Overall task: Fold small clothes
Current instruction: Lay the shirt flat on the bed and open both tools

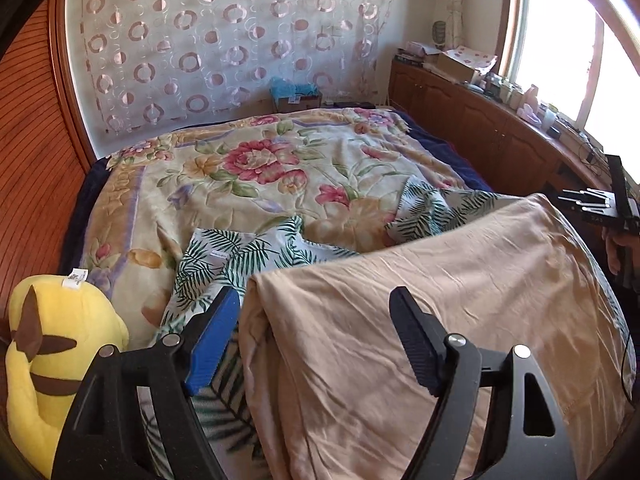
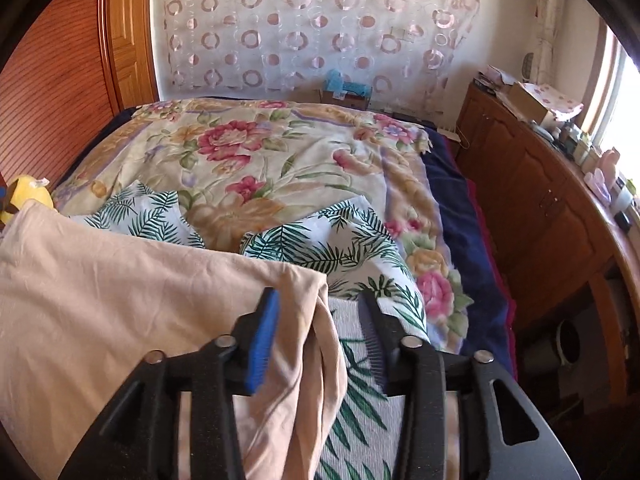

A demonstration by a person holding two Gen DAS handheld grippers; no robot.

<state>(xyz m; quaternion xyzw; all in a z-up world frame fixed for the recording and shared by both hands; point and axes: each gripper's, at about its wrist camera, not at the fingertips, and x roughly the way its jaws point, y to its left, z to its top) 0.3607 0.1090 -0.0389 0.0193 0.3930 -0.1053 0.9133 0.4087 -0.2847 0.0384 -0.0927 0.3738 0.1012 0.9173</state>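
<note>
Your left tongs (image 1: 316,336) stand spread over the beige garment (image 1: 440,300), and your right tongs (image 2: 320,336) gape around its corner, unpinched, so it settles on the bed (image 1: 224,176).

Left gripper (image 1: 316,312): a black plastic frame whose two arms spread towards 7 and 5 o'clock, each with a long triangular cut-out. Round silver screw heads sit at the linkage joints, two a side. The finger (image 1: 212,344) at 9 o'clock carries a bright blue ribbed pad; its partner at 3 o'clock is all black, with a finely ribbed face.

Right gripper (image 2: 320,300): the same build, with a black frame, triangular cut-outs at 7 and 5 o'clock and four silver screw heads. Its 9 o'clock finger (image 2: 264,336) has a blue ribbed pad, and its 3 o'clock finger is black and ribbed.
</note>
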